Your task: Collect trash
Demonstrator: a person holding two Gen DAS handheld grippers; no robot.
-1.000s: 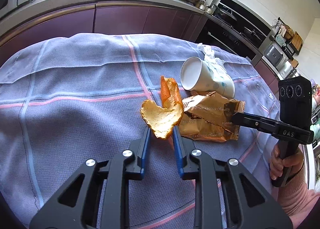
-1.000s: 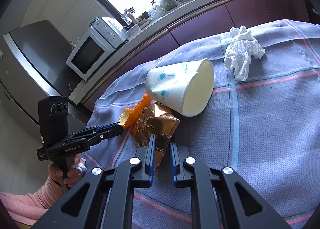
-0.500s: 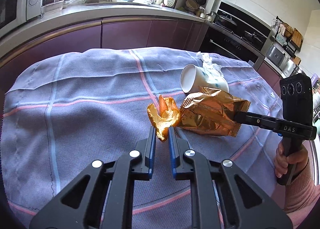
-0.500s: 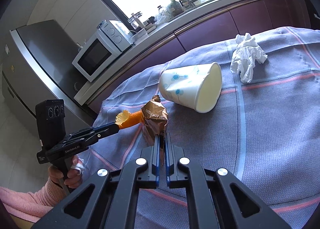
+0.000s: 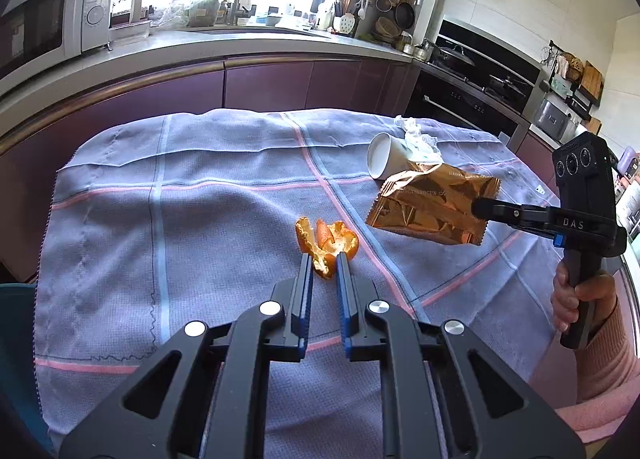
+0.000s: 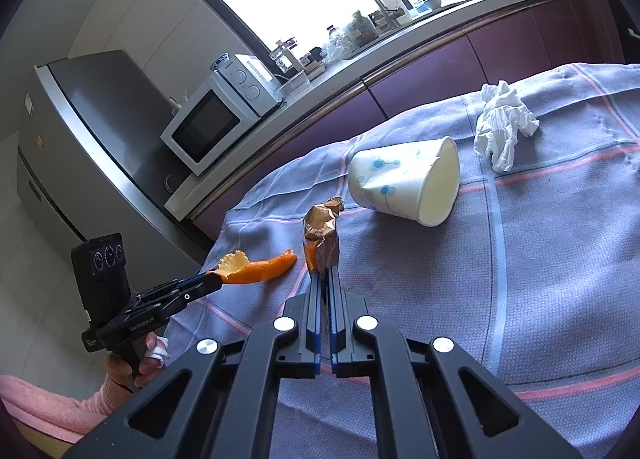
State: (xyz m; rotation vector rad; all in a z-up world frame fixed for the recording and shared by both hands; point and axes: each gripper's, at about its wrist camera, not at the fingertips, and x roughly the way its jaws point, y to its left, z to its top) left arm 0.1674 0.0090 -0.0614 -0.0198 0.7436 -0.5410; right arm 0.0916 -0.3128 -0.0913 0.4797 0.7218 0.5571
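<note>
We are in the carrying step: both pieces of trash are already picked up and held above the tabletop (image 5: 200, 195). Our left gripper (image 5: 325, 259) is closed narrowly on the orange peel (image 5: 326, 241), which sits just below the centre of the left wrist frame, pinched at its lower edge. Our right gripper (image 6: 325, 275) is clamped almost flat on the gold snack wrapper (image 6: 322, 231), which stands up from the fingertips at mid-frame in the right wrist view. The paper cup (image 6: 404, 183) lies on its side at upper right of centre in that view, with the crumpled tissue (image 6: 504, 127) beyond it; both are untouched. No bin shows clearly in either view, so we judge the next move calls for finding one, carrying both items over it, and releasing them before coming back for the cup and tissue.
</note>
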